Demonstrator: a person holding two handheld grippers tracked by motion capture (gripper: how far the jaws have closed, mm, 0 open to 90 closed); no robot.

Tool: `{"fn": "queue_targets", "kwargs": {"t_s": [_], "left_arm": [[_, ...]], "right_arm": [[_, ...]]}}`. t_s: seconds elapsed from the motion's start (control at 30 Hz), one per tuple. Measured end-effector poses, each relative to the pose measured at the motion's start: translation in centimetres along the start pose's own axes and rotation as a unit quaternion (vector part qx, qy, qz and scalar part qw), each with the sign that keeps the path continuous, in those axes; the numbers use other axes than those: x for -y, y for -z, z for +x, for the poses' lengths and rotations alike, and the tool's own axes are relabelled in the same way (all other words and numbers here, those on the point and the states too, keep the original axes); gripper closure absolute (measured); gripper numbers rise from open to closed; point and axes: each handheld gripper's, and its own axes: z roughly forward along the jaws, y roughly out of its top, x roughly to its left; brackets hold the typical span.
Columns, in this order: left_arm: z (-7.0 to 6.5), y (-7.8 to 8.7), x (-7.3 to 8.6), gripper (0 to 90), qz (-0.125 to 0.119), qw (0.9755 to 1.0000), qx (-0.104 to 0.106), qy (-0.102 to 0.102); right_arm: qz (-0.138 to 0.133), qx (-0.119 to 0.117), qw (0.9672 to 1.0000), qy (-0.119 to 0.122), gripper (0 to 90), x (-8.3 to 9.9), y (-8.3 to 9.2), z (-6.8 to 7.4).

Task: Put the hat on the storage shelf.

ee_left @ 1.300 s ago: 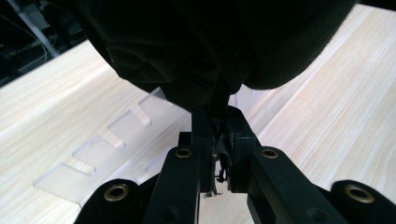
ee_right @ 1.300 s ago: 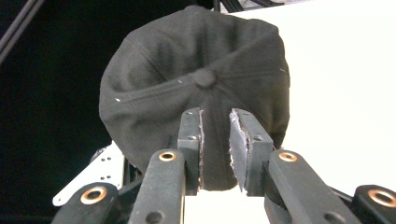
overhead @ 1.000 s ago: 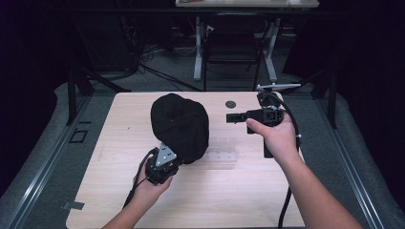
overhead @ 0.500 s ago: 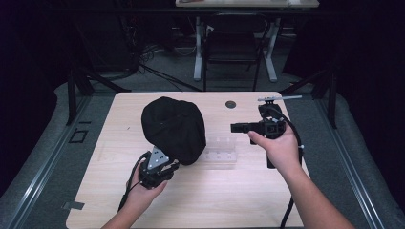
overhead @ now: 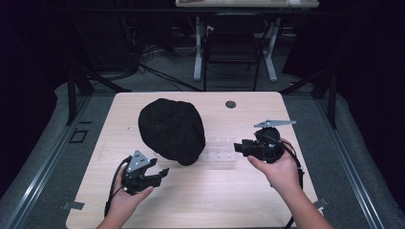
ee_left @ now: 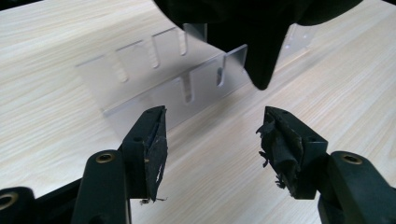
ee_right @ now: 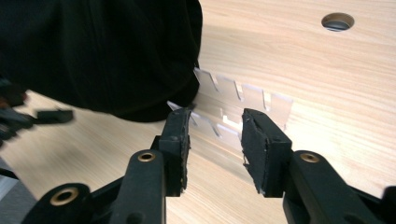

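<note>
The black cap [overhead: 171, 130] sits on the desk [overhead: 200, 191], partly on a clear rack [overhead: 220, 153], while the left hand-held gripper [overhead: 160, 172] and the right hand-held gripper [overhead: 239, 147] sit near it, both with jaws just spread wide and nothing in them.

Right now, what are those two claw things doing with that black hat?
A person holds a gripper in each hand at a wooden table. The black cap sits on a clear slotted rack. The left gripper and right gripper have just been opening; both are open, holding nothing.
</note>
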Motion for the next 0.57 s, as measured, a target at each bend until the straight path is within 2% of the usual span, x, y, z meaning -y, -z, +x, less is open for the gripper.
{"fn": "queue_targets", "kwargs": {"t_s": [0.07,0.17,0.3,0.5,0.57], "left_arm": [[0.4,0.3,0.4,40.6,-0.006,1.0000,-0.002,0.006],[0.9,0.3,0.9,40.6,-0.013,0.9997,-0.007,0.019],[1.2,0.1,1.4,40.6,-0.015,0.9994,-0.008,0.029],[0.9,-0.3,1.7,40.6,-0.008,0.9998,-0.008,0.015],[0.6,-0.3,1.6,40.7,-0.008,0.9999,-0.007,0.007]], "right_arm": [[-0.002,0.013,0.9998,0.017,58.6,0.8,-0.2,0.0],[-0.001,0.027,0.9992,0.029,57.9,2.0,-0.7,-0.1],[0.002,0.042,0.9986,0.031,57.7,3.5,-1.4,-0.3],[0.005,0.062,0.9976,0.031,56.6,5.6,-2.1,-0.7],[-0.005,0.073,0.9966,0.039,55.7,6.2,-2.1,-0.9]]}}
